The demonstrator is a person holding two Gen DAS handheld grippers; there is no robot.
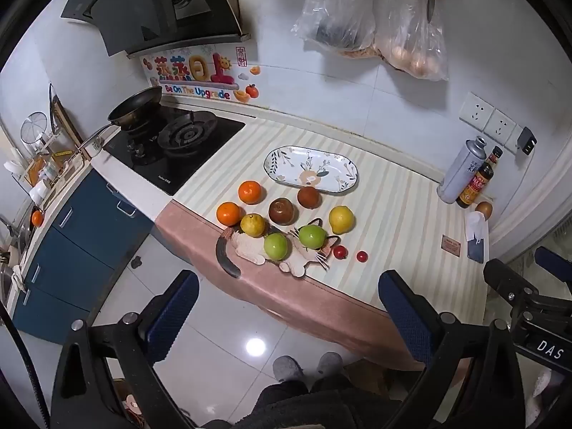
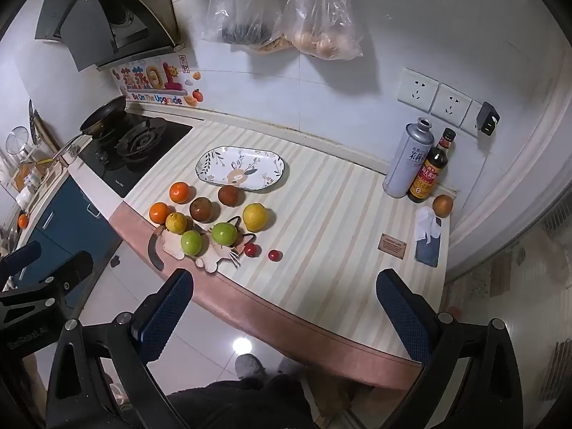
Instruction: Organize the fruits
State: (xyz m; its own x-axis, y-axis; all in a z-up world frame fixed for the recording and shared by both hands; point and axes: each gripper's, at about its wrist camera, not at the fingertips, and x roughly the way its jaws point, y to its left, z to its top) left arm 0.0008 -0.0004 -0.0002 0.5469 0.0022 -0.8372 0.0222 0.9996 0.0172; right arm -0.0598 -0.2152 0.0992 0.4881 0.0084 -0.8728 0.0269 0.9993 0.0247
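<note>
Fruit lies loose on the striped counter: two oranges (image 1: pixel 249 192) (image 1: pixel 228 213), two brown fruits (image 1: pixel 282 211) (image 1: pixel 308 197), two yellow lemons (image 1: pixel 341 219) (image 1: pixel 252 225), two green fruits (image 1: pixel 312 236) (image 1: pixel 275 246) and two small red tomatoes (image 1: pixel 340 251) (image 1: pixel 362 256). The green fruits rest on a cat-shaped mat (image 1: pixel 286 254). Behind the fruit sits an empty oval floral plate (image 1: pixel 310 169) (image 2: pixel 241 168). My left gripper (image 1: pixel 286 307) hangs open above the counter's front edge, holding nothing. My right gripper (image 2: pixel 286 307) is open too, to the right of the left one, well short of the fruit.
A gas stove (image 1: pixel 171 146) with a pan (image 1: pixel 136 107) stands left of the counter. At the far right are a grey can (image 2: pixel 407 159), a sauce bottle (image 2: pixel 430 168), a brown fruit (image 2: pixel 442 205), a phone (image 2: pixel 427 250) and a tissue. Plastic bags hang on the wall. Feet show below.
</note>
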